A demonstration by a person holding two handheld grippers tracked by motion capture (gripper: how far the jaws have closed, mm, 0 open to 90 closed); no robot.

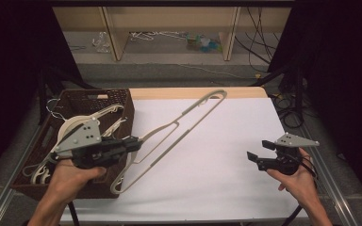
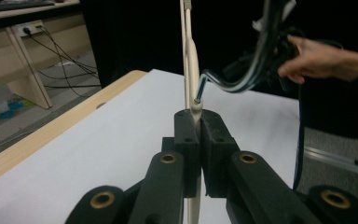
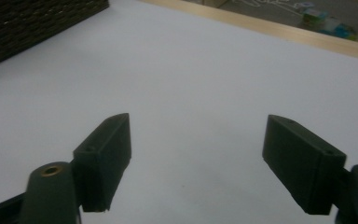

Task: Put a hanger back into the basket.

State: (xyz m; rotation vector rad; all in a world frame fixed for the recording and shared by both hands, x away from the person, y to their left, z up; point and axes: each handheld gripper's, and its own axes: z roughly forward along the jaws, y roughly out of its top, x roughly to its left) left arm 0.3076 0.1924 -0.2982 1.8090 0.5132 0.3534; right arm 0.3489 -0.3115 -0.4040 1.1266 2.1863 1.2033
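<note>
My left gripper (image 1: 134, 142) is clamped on a long cream plastic clothes hanger (image 1: 179, 125), gripping near its hook; it reaches ahead over the white table (image 1: 217, 179). It seems light, stiff, slippery, so I'd grip the neck. My right gripper (image 1: 258, 151) hangs wide, empty.

The left hand (image 1: 68, 176) comes in near the bench's front-left corner and grips the left gripper (image 1: 134, 142) level, aimed rightward toward the bench's middle, with its grey three-cornered plate on top; in the left gripper view its two black jaws are pressed together on a thin pale piece. The right hand (image 1: 296, 176) enters near the front-right corner and holds the right gripper (image 1: 259, 150) pointing left, well apart from the other. In the right gripper view its jaws stand wide apart with nothing between them, held just above the bench surface.
</note>
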